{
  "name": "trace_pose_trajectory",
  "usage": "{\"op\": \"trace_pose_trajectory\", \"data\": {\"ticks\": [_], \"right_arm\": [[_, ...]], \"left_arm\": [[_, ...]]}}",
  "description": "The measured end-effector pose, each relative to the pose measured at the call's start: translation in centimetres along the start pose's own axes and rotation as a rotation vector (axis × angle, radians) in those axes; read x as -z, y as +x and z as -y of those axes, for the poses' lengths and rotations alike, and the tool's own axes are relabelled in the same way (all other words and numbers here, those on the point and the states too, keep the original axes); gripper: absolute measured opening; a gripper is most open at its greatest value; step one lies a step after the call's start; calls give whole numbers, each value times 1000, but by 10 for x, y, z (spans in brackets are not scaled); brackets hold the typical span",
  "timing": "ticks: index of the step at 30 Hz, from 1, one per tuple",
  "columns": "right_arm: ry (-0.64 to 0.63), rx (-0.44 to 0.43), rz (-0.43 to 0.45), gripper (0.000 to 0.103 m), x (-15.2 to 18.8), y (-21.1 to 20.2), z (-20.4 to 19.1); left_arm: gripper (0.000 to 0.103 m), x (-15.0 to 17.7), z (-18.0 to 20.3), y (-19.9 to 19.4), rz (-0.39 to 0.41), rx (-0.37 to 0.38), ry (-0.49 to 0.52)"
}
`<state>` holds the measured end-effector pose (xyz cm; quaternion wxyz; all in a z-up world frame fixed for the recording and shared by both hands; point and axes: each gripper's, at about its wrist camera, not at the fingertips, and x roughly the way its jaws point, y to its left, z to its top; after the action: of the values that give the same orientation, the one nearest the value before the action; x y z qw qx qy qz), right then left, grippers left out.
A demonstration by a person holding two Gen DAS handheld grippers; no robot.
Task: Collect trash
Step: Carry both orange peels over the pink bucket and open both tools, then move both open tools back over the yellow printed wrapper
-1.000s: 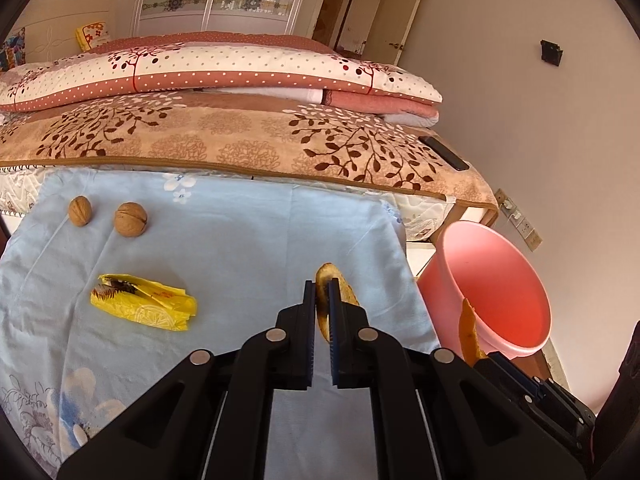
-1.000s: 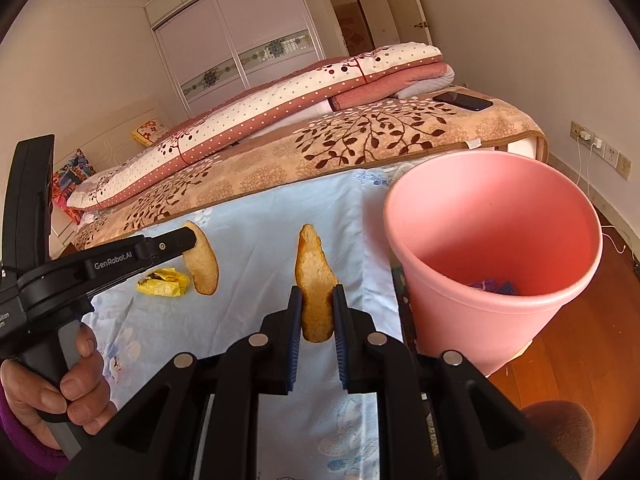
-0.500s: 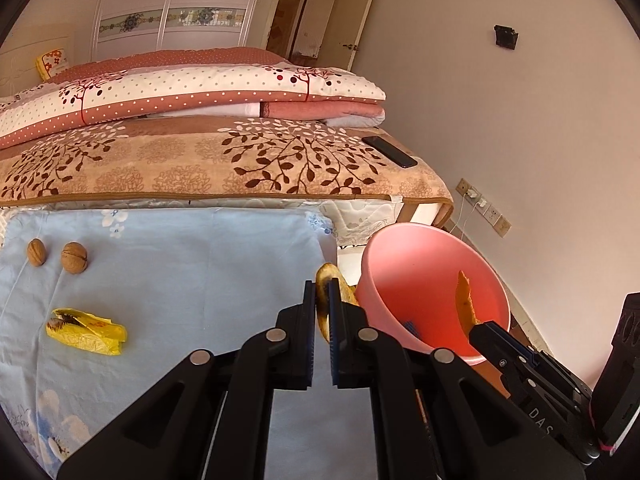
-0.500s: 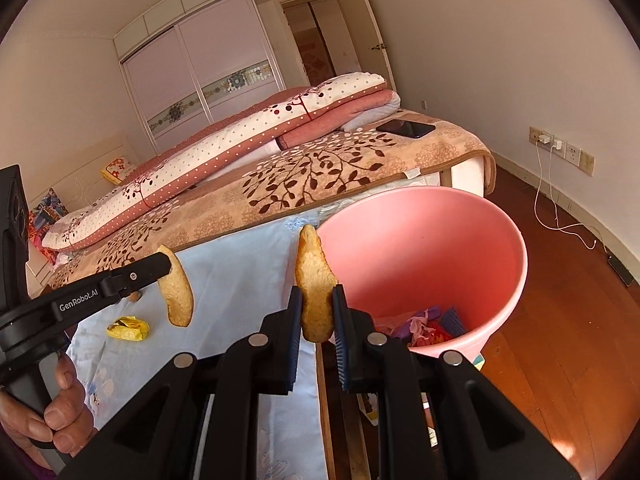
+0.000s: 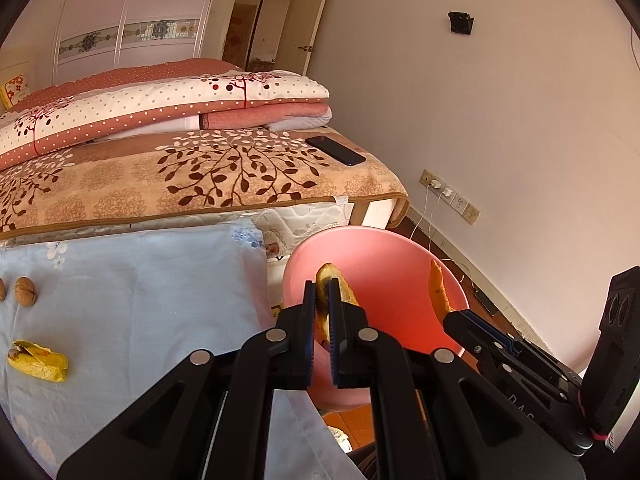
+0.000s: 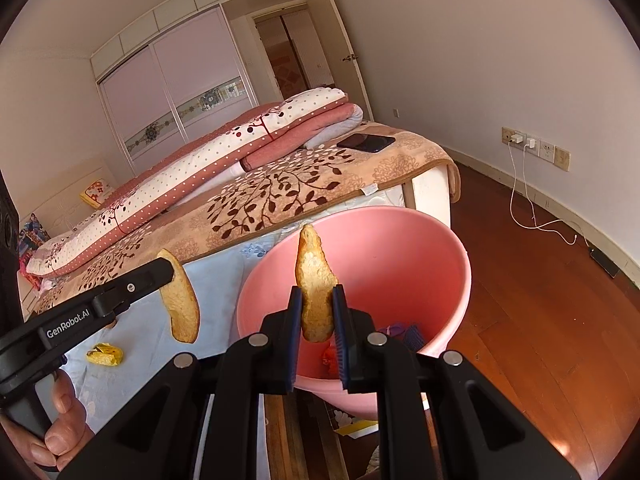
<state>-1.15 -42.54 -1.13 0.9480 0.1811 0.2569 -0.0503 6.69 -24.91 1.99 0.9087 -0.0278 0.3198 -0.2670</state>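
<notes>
My left gripper (image 5: 324,294) is shut on a bread slice (image 5: 329,272), held by the near left rim of the pink bin (image 5: 400,246). From the right wrist view that slice (image 6: 182,308) hangs off the left gripper (image 6: 168,274), just left of the bin (image 6: 440,272). My right gripper (image 6: 316,312) is shut on a second bread slice (image 6: 314,276), upright over the bin's mouth. This second slice (image 5: 438,288) also shows in the left wrist view. A yellow wrapper (image 5: 38,362) and two walnuts (image 5: 25,289) lie on the blue cloth (image 5: 140,300).
The bin stands on the wooden floor (image 6: 540,320) between the cloth-covered table and the bed (image 5: 200,184). Scraps (image 6: 400,332) lie at its bottom. A phone (image 6: 366,142) rests on the bed corner. Charger cables (image 6: 524,200) hang from wall sockets. A hand (image 6: 60,420) holds the left gripper.
Both grippers have swung right, off the blue cloth and over to the pink bin, each still holding its bread slice. The wrapper and walnuts lie where they were.
</notes>
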Motion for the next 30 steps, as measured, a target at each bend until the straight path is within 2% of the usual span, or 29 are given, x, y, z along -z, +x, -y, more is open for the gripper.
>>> {"op": "trace_pose_trajectory", "data": {"ticks": [16,25,30], "right_arm": [[53,28,-38,15,0,21,29],[54,41,-50,17,3,27,32],[56,40,-48,24,3,26,32]], "left_arm": [[5,7,22,46,-62,12,55],[6,9,20,55,-99,31,27],[8,10,17,58,-121,37,10]]}}
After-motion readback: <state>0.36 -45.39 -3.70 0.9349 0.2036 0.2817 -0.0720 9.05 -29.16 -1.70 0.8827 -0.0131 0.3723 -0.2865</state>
